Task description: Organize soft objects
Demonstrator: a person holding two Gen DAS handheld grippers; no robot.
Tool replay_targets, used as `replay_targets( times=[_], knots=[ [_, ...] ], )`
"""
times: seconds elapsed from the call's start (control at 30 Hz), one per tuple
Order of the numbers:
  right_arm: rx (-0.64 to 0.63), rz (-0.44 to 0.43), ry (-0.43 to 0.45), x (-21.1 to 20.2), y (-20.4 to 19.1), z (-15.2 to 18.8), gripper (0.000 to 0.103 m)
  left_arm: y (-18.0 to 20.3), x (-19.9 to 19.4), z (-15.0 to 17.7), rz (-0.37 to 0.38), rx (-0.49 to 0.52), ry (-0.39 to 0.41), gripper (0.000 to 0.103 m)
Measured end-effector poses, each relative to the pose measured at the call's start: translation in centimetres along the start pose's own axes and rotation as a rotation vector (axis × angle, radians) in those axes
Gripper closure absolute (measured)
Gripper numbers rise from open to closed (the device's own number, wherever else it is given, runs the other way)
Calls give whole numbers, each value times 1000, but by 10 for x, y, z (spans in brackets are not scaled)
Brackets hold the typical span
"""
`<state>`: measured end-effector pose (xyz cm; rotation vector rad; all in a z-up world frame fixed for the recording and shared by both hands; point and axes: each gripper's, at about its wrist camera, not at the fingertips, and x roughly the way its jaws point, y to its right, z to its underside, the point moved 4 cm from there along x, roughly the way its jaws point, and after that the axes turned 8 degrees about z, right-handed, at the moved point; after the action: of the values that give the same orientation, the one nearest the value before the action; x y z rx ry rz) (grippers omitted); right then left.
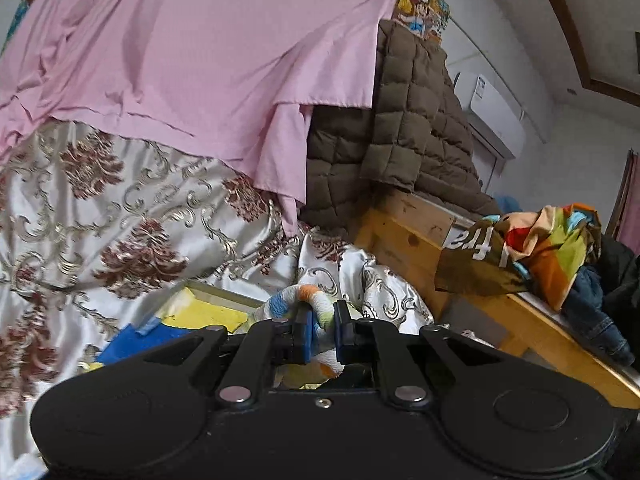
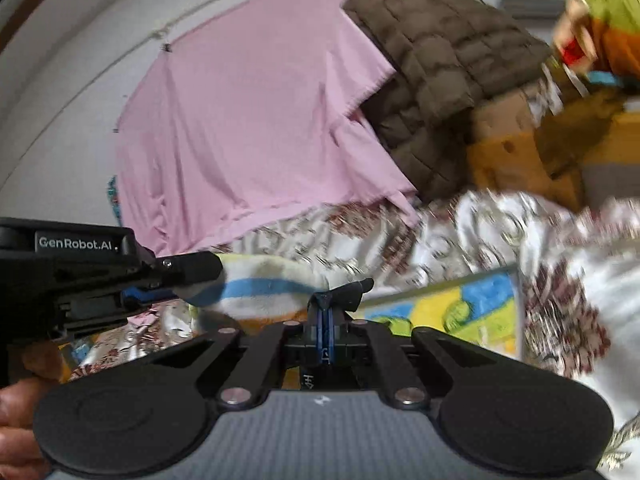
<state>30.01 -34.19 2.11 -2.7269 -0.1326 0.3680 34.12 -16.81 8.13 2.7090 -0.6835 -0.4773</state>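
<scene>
While the striped towel (image 2: 264, 288) hangs stretched across the lower middle of the frame above the patterned bedspread (image 1: 132, 216), the left tool (image 1: 322, 330) pinches one end and the right tool (image 2: 325, 322) pinches another, likely for folding.

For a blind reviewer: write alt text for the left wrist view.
The left gripper is shut on a striped towel above a floral bedspread. A pink sheet and brown quilted coat hang behind, with a wooden bed frame on the right.
</scene>
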Motion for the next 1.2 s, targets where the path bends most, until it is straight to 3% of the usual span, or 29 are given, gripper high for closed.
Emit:
replay_targets(
  times=[0.33,0.6,0.9,1.2],
  knots=[
    [9,76,-95,17,20,11,100,-20,42,41,-92,-26,-111,92],
    [-55,131,-160,24,15,20,95,-45,47,63,-156,-63,-209,91],
    [-6,161,-199,27,24,24,92,-55,49,72,-216,-77,-269,86],
    [4,176,-206,26,26,23,67,-48,43,74,-241,-40,-272,75]
  ],
)
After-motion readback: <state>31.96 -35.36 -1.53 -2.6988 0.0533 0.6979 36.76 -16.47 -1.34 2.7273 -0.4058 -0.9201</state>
